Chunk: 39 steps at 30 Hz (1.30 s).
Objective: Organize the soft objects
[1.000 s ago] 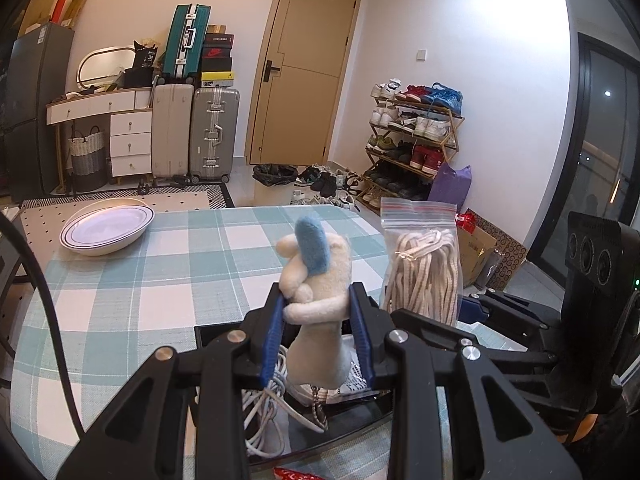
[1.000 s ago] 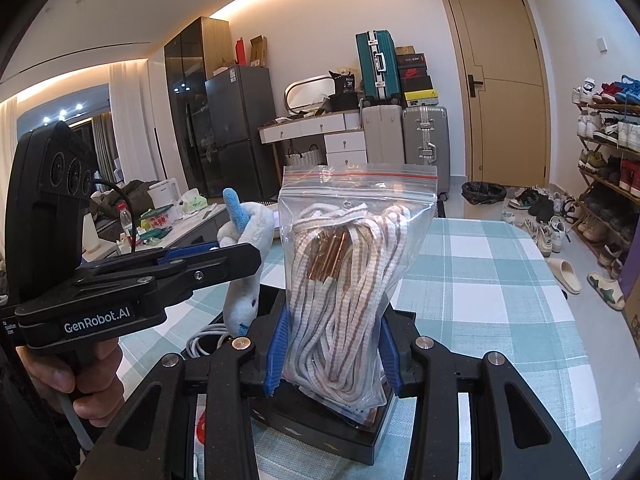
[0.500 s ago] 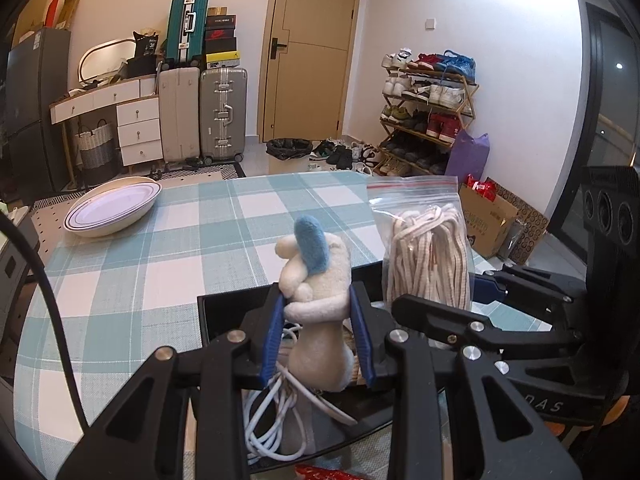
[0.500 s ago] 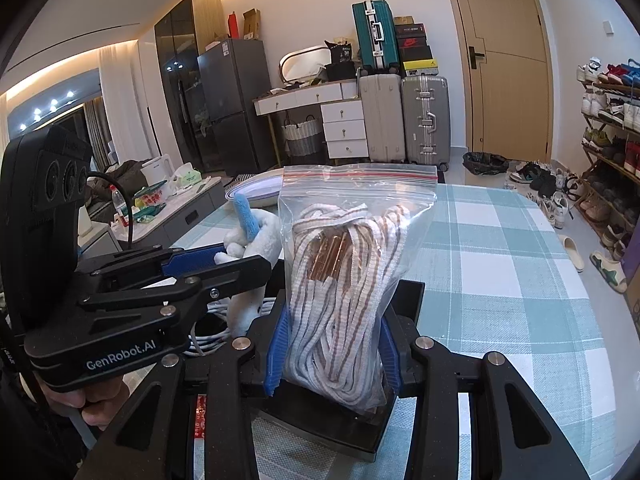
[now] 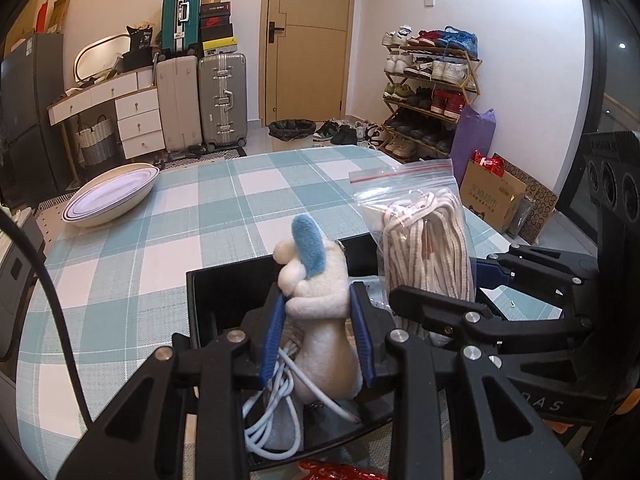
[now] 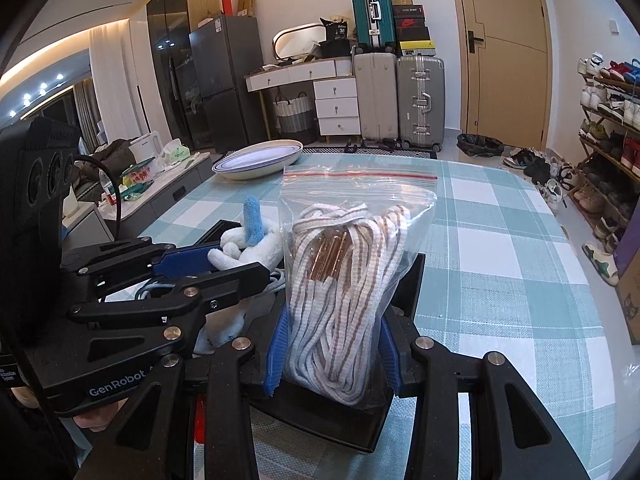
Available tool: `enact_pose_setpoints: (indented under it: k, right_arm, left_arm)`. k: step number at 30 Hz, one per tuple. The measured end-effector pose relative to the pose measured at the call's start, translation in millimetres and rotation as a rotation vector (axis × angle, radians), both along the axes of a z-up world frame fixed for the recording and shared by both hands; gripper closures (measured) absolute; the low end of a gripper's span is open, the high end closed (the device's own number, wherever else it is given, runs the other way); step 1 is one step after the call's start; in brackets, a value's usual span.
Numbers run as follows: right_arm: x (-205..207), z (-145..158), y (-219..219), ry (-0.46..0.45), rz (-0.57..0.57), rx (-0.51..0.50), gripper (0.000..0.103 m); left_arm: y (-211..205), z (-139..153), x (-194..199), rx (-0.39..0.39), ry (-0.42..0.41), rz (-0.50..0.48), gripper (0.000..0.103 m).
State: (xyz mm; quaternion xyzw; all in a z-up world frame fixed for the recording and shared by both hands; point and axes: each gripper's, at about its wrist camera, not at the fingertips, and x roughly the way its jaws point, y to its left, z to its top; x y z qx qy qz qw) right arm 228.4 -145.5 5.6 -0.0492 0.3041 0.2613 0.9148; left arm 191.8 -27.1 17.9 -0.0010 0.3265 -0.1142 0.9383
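Note:
My left gripper [image 5: 318,336] is shut on a white plush toy [image 5: 320,304] with a blue ear and holds it upright over a black tray [image 5: 208,296]. My right gripper [image 6: 332,350] is shut on a clear zip bag of white and brown rope [image 6: 344,276], also over the tray [image 6: 412,280]. The bag shows to the right of the toy in the left wrist view [image 5: 424,256]. The toy and the left gripper show at the left in the right wrist view [image 6: 252,248]. A coiled white cable [image 5: 276,412] lies in the tray.
The tray sits on a table with a teal checked cloth [image 5: 168,240]. A white bowl [image 5: 110,194] stands at the far left of the table. A red wrapper [image 5: 340,472] lies by the tray's near edge. Suitcases, drawers and a shoe rack stand beyond.
Both grippers have come down toward the tray with their objects still held. The toy and the bag now sit lower against the table.

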Motion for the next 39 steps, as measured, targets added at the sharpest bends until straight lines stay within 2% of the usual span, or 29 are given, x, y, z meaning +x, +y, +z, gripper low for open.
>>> enact_pose_setpoints:
  k: [4, 9, 11, 15, 17, 18, 22, 23, 25, 32, 39]
  right_arm:
    - [0, -1, 0, -0.006, 0.003, -0.012, 0.063]
    - [-6, 5, -1, -0.023, 0.028, -0.024, 0.059]
    - [-9, 8, -4, -0.042, 0.034, -0.038, 0.053]
    - [-14, 16, -12, -0.074, 0.013, -0.063, 0.046]
    - [-16, 18, -16, -0.08, 0.008, -0.065, 0.036]
    - [-18, 19, -19, -0.083, 0.006, -0.061, 0.035]
    - [-27, 22, -26, -0.093, -0.012, -0.042, 0.011]
    - [-30, 23, -29, -0.097, -0.017, -0.029, 0.005]
    - [-37, 25, -33, -0.092, -0.02, 0.003, 0.001]
    - [-59, 27, -38, -0.068, -0.008, 0.049, 0.001]
    - [-83, 26, -29, -0.067, 0.044, 0.05, 0.001]
  left_arm:
    - [-1, -1, 0, 0.006, 0.003, -0.004, 0.071]
    - [2, 4, -1, -0.006, 0.002, -0.016, 0.063]
    - [3, 8, -4, 0.007, -0.008, -0.013, 0.05]
    - [8, 16, -11, -0.001, -0.029, -0.013, 0.042]
    - [11, 20, -15, 0.0, -0.046, 0.001, 0.02]
    - [12, 22, -18, -0.003, -0.058, 0.015, 0.016]
    - [21, 30, -31, -0.013, -0.086, 0.035, 0.0]
    - [23, 31, -35, -0.011, -0.094, 0.038, 0.0]
    - [27, 33, -44, -0.005, -0.107, 0.047, 0.0]
    - [35, 32, -71, 0.02, -0.109, 0.072, 0.0]
    - [37, 26, -94, 0.063, -0.11, 0.104, 0.0]
